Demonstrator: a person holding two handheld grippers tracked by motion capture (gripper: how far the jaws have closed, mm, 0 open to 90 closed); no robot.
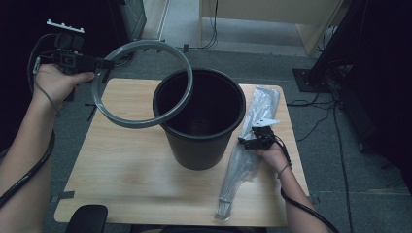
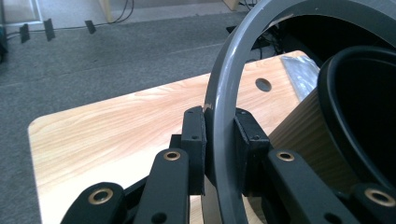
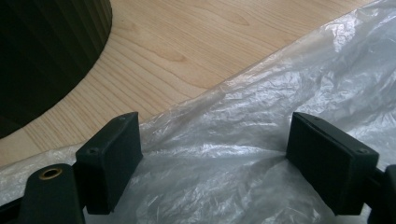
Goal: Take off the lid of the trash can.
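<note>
A grey plastic ring (image 1: 145, 83) hangs in the air over the table's left half, one side overlapping the rim of the black bin (image 1: 199, 116). My left gripper (image 1: 100, 64) is shut on the ring's left edge; its pads clamp the grey band (image 2: 223, 116) from both sides. The black bin stands upright mid-table and looks empty. A folded clear plastic bag (image 1: 248, 145) lies flat along the table's right side. My right gripper (image 1: 253, 137) rests on the bag with its jaws wide apart, the crinkled plastic (image 3: 219, 154) lying between and under them.
The wooden table (image 1: 121, 165) has a round hole (image 2: 263, 84) near its far edge. Grey carpet surrounds it, with cables (image 1: 316, 116) on the floor at right, a dark stand (image 1: 335, 53) at back right and a black chair part (image 1: 87, 218) at the front left.
</note>
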